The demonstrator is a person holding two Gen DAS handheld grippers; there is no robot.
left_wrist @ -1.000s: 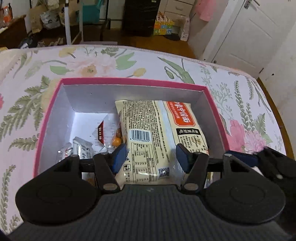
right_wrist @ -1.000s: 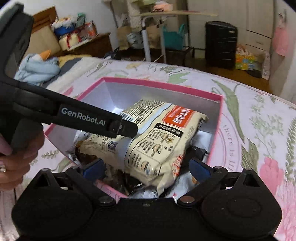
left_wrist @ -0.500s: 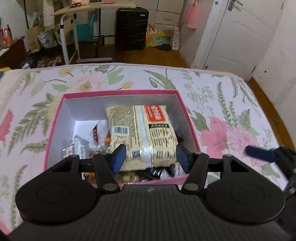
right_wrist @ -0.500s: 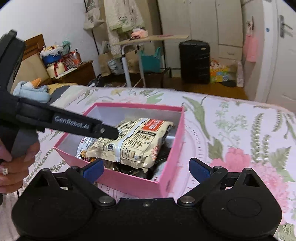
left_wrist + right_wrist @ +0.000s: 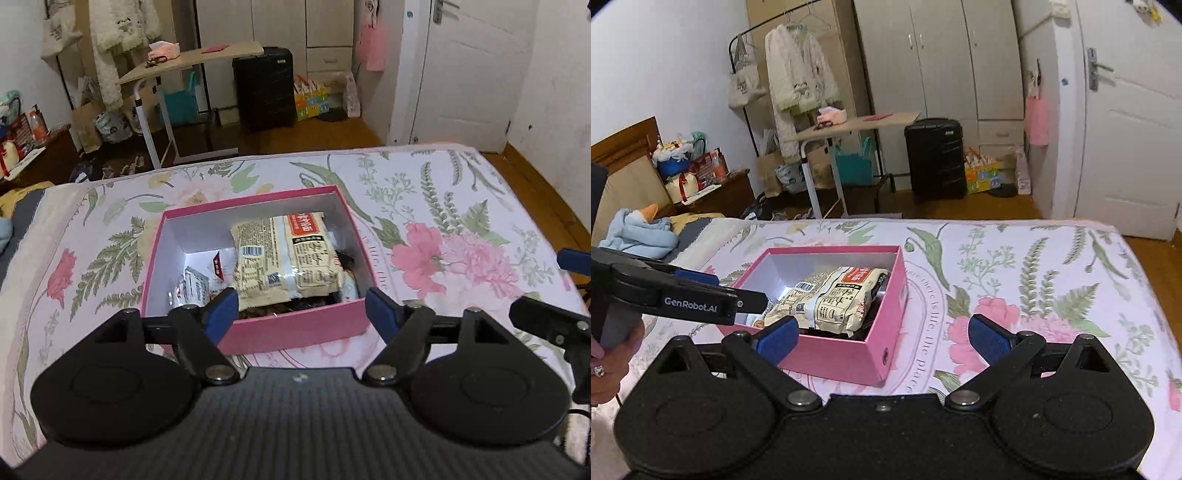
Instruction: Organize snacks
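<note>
Box [image 5: 295,332] of pink card, open-topped with pale inner walls, sits mid-frame on a floral sheet [image 5: 461,206]. A crinkly cream packet [image 5: 284,254] lies on top of smaller wrappers inside. Left gripper [image 5: 301,306] and right gripper [image 5: 882,338] hover at the lower edge, jaws wide, holding nothing. Packing looks finished; next would likely be finding any loose snack.

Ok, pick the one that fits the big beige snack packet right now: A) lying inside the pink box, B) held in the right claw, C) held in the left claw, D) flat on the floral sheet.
A: the beige snack packet lies on other snacks inside the pink box; both claws are open and empty.
</note>
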